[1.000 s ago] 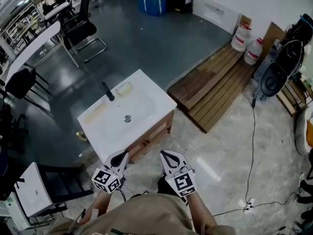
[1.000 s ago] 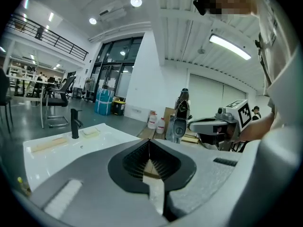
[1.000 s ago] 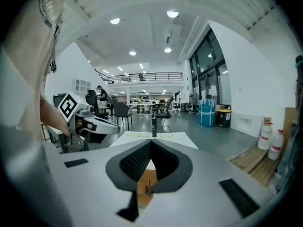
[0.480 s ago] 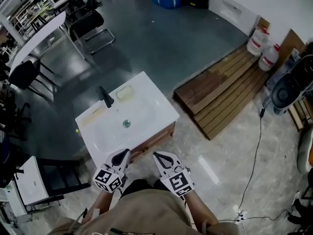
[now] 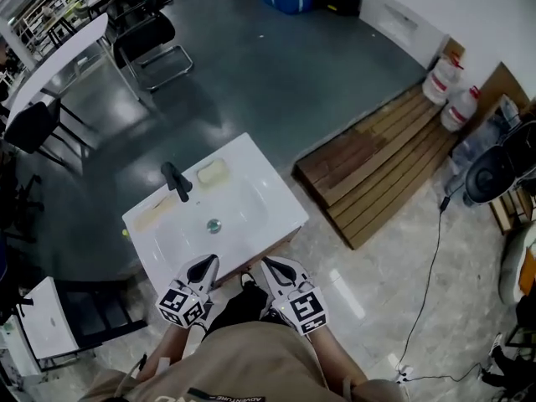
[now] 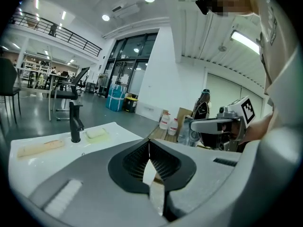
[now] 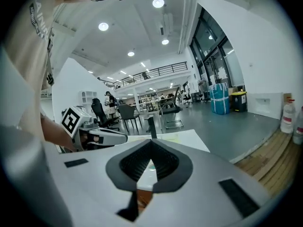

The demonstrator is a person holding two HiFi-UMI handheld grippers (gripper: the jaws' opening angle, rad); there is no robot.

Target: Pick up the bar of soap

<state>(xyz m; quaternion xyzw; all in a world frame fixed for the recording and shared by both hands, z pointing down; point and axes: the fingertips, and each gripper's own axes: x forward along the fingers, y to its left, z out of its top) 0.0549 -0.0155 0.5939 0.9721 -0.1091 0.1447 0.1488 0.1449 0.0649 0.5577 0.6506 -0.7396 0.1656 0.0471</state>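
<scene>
My left gripper (image 5: 204, 264) and right gripper (image 5: 270, 265) are both closed, holding nothing. The bar of soap (image 5: 211, 172) lies on the sink (image 5: 270, 198), at 12 o'clock from my left gripper, beside the faucet (image 5: 175, 181).

A sink (image 5: 275, 201) stands on the floor in the middle of the head view. A faucet (image 5: 175, 181) rises from its far rim. The bar of soap (image 5: 212, 172) lies just right of the faucet, and a flat pad (image 5: 154, 216) lies to its left. A drain (image 5: 213, 224) sits in the basin. The left hand-held gripper (image 5: 206, 264) and the right hand-held gripper (image 5: 268, 266) are side by side at the sink's near edge. A wooden pallet (image 5: 377, 162) lies to the right, with two jugs (image 5: 442, 75) behind it.
</scene>
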